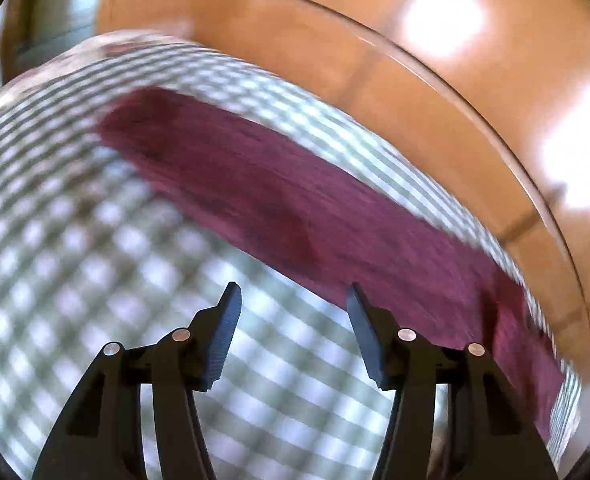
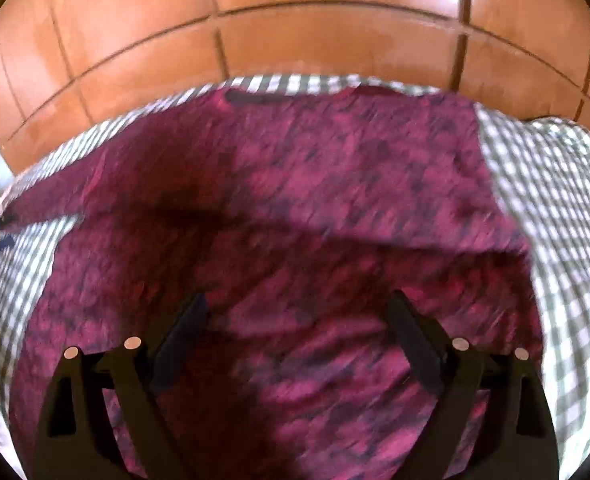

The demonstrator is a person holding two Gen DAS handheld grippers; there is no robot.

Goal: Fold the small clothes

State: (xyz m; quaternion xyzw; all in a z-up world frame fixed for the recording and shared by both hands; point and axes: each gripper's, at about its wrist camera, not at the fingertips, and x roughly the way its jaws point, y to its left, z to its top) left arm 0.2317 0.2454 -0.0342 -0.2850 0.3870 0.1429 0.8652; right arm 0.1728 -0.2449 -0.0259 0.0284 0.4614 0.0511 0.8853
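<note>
1. The magenta garment (image 2: 295, 208) lies spread on the checked cloth (image 2: 555, 200), which serves as landmark here; the cloth shows on both sides of the garment and beyond its far edge, and past the cloth is the orange tiled floor (image 2: 135, 20).
2. The right gripper (image 2: 299, 320) hangs over the middle of the garment, its jaws wide apart and empty.
3. The left gripper (image 1: 293, 308) is over bare checked cloth, just beside the garment's edge (image 1: 295, 208); its jaws are parted with nothing between them.
4. I judge the folding is partly done: a dark step crosses the garment in the right wrist view and may be a folded layer. More folds seem left.
5. Both views are blurred, so sleeves, neckline and layers are hard to make out, and the near hem is cut off.
</note>
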